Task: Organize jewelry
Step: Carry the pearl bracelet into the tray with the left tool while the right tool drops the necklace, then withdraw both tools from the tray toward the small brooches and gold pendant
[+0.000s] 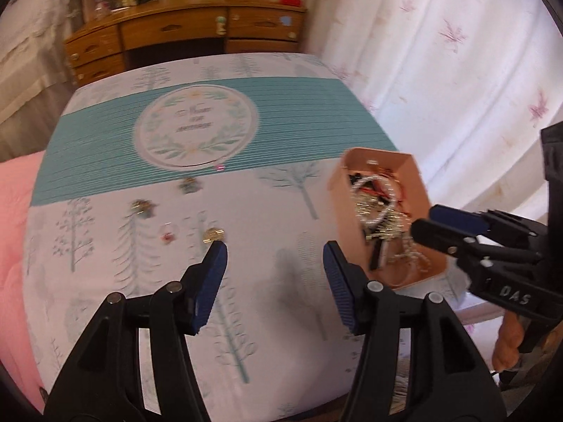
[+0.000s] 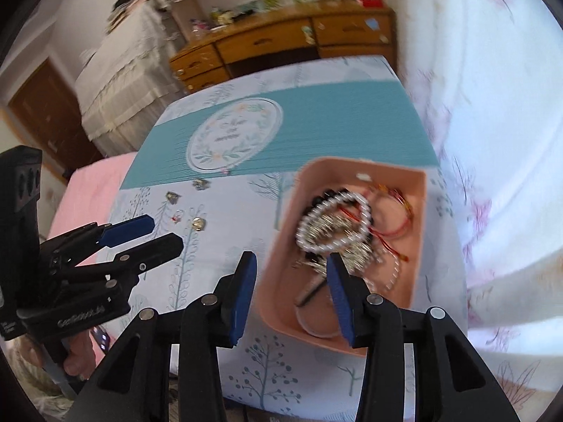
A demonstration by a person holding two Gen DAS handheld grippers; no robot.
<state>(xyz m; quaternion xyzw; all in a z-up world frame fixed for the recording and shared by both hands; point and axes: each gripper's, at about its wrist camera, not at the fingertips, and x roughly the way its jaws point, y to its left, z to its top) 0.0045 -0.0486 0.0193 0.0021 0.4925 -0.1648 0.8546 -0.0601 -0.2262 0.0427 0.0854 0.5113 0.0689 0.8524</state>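
Observation:
A pink box (image 1: 415, 176) (image 2: 418, 211) on the table's right side holds a tangle of jewelry: a white pearl bracelet (image 2: 332, 221), red cords and metal chains. Small loose pieces lie left of it: a gold earring (image 1: 213, 235) (image 2: 198, 224), a red-stone ring (image 1: 167, 235) (image 2: 177, 216) and two dark brooches (image 1: 143, 207) (image 1: 190, 185). My left gripper (image 1: 274, 249) is open above the cloth, its left fingertip by the gold earring. My right gripper (image 2: 290, 260) is open over the box's near left edge, empty.
The table carries a white cloth with tree prints and a teal band (image 1: 105, 147). A wooden dresser (image 1: 183, 31) stands behind. White curtains (image 1: 457, 70) hang at the right. A pink bed cover (image 1: 14, 211) lies at the left.

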